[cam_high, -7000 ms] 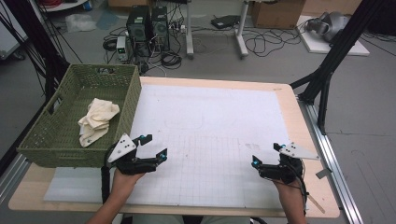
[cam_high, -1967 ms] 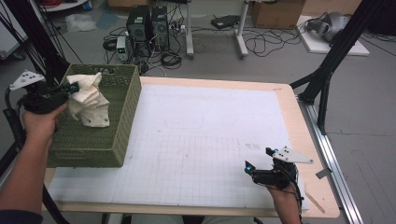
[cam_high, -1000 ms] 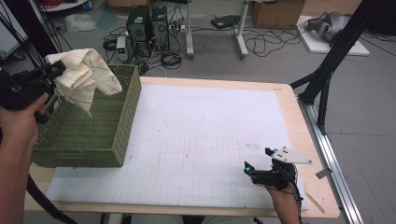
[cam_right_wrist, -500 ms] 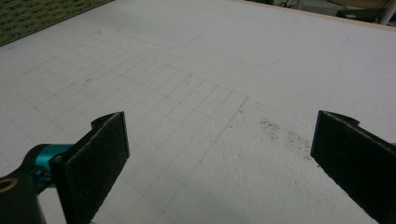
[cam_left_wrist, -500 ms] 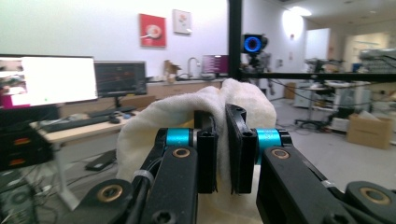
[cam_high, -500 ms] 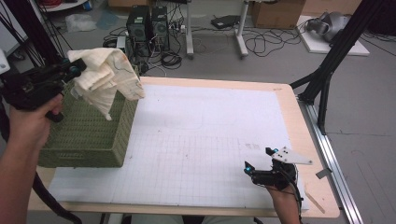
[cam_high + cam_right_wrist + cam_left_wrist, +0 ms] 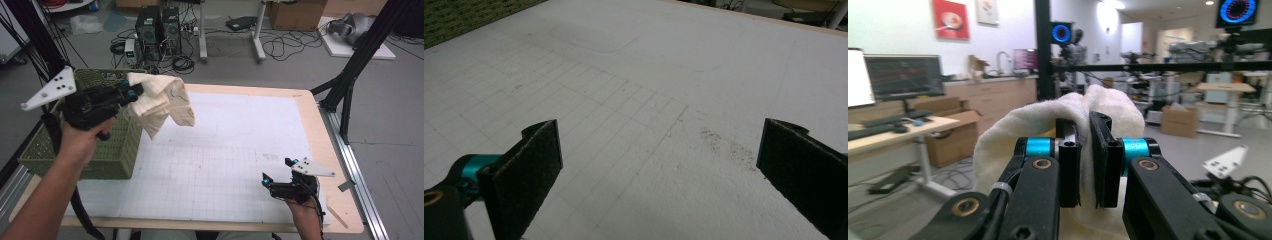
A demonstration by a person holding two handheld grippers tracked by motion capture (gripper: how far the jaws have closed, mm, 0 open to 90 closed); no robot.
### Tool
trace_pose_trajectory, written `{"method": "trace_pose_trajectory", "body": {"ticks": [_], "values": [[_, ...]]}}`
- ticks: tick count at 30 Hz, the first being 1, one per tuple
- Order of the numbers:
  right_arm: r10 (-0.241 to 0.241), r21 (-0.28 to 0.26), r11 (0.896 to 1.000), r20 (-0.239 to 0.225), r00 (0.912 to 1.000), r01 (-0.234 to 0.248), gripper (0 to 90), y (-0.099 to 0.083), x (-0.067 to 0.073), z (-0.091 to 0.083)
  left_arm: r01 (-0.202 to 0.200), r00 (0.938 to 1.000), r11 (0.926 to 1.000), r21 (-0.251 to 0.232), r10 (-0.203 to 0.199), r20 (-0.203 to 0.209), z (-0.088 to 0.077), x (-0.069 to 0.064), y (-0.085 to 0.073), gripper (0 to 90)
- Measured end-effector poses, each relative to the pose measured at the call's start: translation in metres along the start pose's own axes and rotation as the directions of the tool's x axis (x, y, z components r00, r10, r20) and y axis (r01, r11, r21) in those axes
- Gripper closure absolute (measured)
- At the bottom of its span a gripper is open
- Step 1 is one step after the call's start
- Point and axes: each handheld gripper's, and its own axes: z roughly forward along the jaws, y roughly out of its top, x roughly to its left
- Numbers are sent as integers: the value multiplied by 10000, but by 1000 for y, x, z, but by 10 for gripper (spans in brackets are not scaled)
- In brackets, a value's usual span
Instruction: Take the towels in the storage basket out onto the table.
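A cream towel [image 7: 162, 102] hangs in the air over the left edge of the white grid mat [image 7: 235, 150], pinched at one end by my left gripper [image 7: 134, 90], which is shut on it. In the left gripper view the cloth [image 7: 1013, 130] drapes over and behind the two closed jaws of that gripper [image 7: 1084, 150]. The green woven basket [image 7: 107, 150] stands below and to the left of the towel. My right gripper [image 7: 278, 172] rests low near the mat's front right corner, its jaws wide open with nothing between them [image 7: 659, 165].
The mat covers most of the wooden table [image 7: 332, 150]. A black frame post [image 7: 352, 75] rises off the right side. Computer towers [image 7: 157, 25] and cables lie on the floor behind the table. A small stick [image 7: 336, 216] lies at the table's front right edge.
My left gripper has carried the towel up out of the basket and rightward, so the cloth now hangs over the mat's edge. The right gripper has stayed put.
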Motion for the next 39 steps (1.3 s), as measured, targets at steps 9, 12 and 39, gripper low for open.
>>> {"method": "trace_pose_trajectory", "body": {"ticks": [9,12,39], "values": [[-24,9,10000,23,10000,24,36,0,0,0,478,9793,9943,954,-654,1914,52,-39,-38,831],[-12,-19,10000,45,10000,12,35,0,-1,-1,764,9584,9889,1272,-1080,2643,68,-52,-52,830],[34,235,9997,45,10000,-35,36,-3,-6,1,2667,9520,8407,4712,-1538,-2645,129,0,-186,424]]}}
